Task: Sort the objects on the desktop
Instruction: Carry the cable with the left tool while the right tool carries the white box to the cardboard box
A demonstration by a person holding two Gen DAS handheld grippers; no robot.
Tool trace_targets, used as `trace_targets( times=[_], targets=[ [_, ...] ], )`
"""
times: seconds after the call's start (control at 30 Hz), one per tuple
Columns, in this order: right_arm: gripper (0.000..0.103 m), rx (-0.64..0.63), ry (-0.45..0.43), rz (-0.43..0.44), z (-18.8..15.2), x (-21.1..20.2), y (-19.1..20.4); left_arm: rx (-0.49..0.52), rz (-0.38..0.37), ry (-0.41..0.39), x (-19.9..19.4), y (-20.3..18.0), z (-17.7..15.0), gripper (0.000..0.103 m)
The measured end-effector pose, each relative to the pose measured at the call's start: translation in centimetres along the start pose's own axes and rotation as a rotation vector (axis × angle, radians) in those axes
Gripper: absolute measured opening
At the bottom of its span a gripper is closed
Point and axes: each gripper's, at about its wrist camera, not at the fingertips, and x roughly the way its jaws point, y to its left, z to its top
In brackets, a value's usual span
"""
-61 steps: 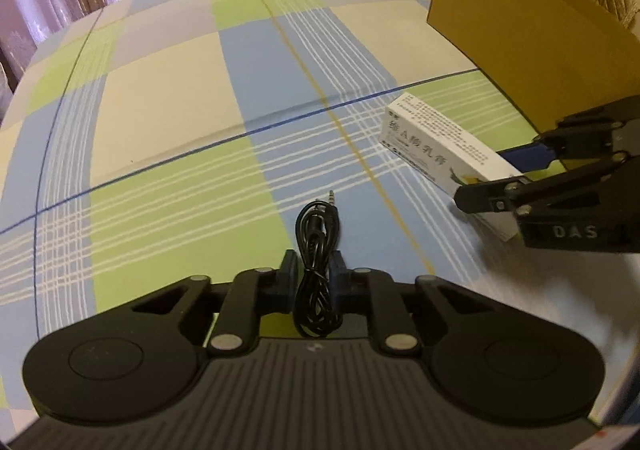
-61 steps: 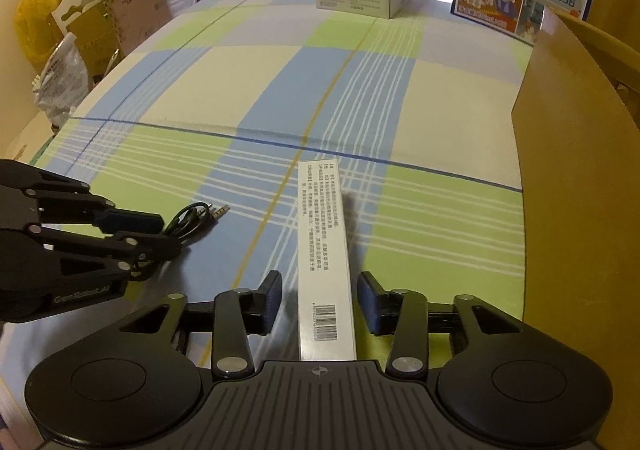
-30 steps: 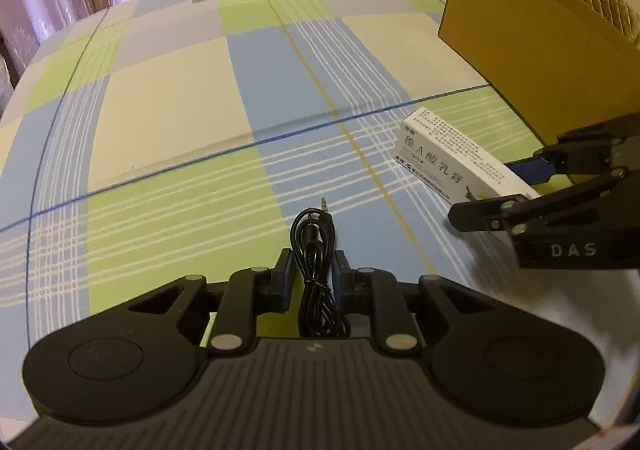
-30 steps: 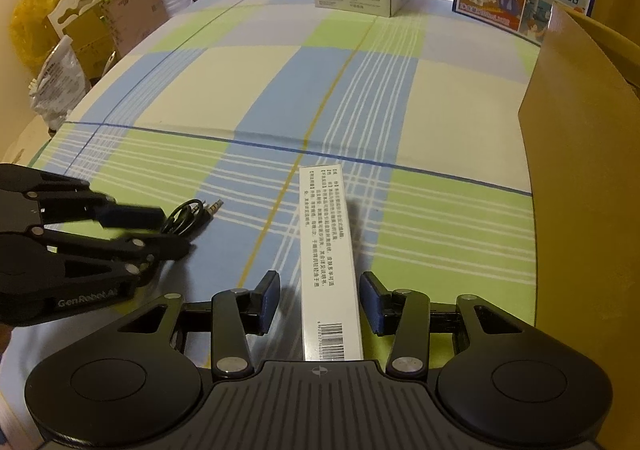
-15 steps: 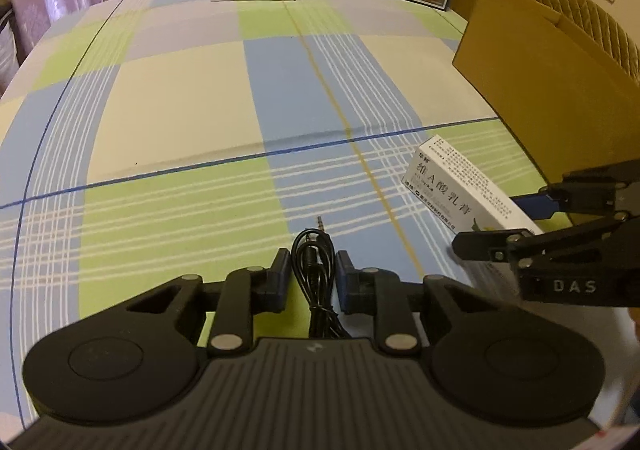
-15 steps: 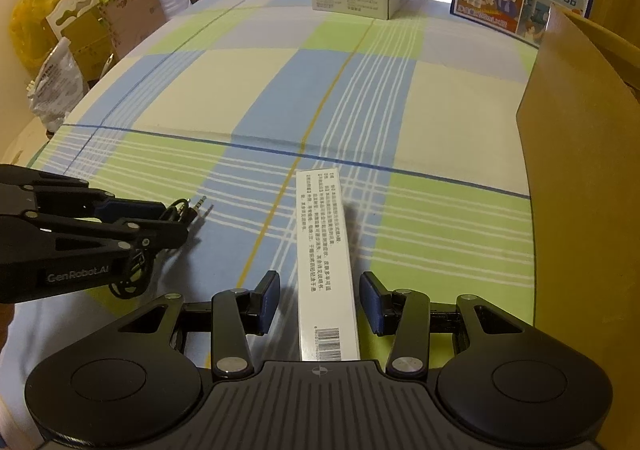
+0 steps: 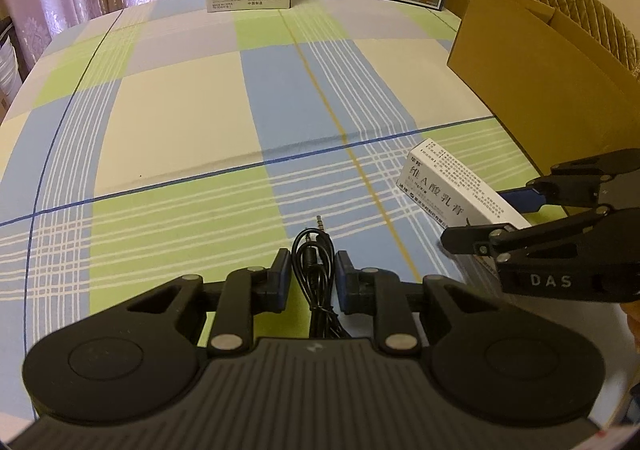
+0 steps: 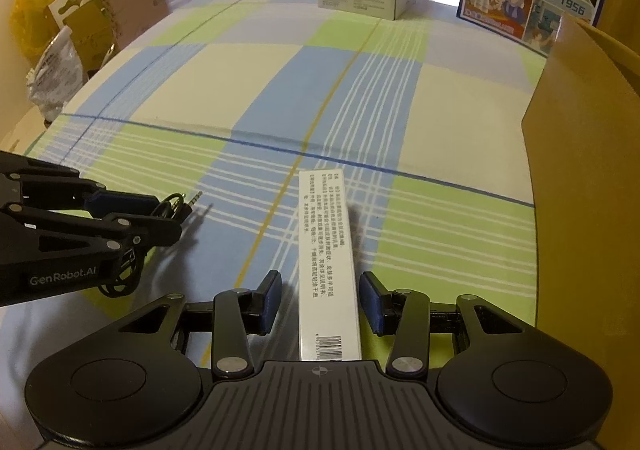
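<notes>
The coiled cable (image 7: 313,262) is being clamped by the left hand-held gripper (image 7: 310,270). The white carton (image 8: 327,262), near the cardboard box (image 8: 580,177), is being straddled untouched by the closing right hand-held gripper (image 8: 320,302); the worktop (image 7: 180,121) beyond is being left open.

Between my left claw's (image 7: 311,270) fingers sits the coiled audio cable (image 7: 314,250); right of it, the ointment box (image 8: 326,262) lies between my right claw's (image 8: 320,300) fingers, cardboard box (image 8: 588,169) further right.

Coiled black audio cable (image 7: 313,266); long white carton (image 8: 328,262) flat on tablecloth
</notes>
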Motion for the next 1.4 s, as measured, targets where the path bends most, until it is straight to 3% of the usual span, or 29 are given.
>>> trace_targets(
  times=[0.03,0.8,1.17,1.4],
  targets=[
    [0.023,0.002,0.005,0.000,0.0,0.1,0.1,0.000,-0.001,0.001,0.0,0.0,0.0,0.018],
    [0.023,0.096,-0.101,0.009,-0.4,-3.8,-0.1,-0.033,-0.006,-0.083,-2.9,-1.1,0.6,0.018],
    [0.023,0.189,-0.177,-0.015,-3.7,-11.4,-0.7,0.001,-0.032,-0.151,-7.2,-5.9,-0.5,0.018],
    [0.023,0.191,-0.231,-0.028,-4.8,-16.0,-0.5,-0.041,-0.037,-0.199,-11.2,-8.1,-1.8,0.018]
  ],
)
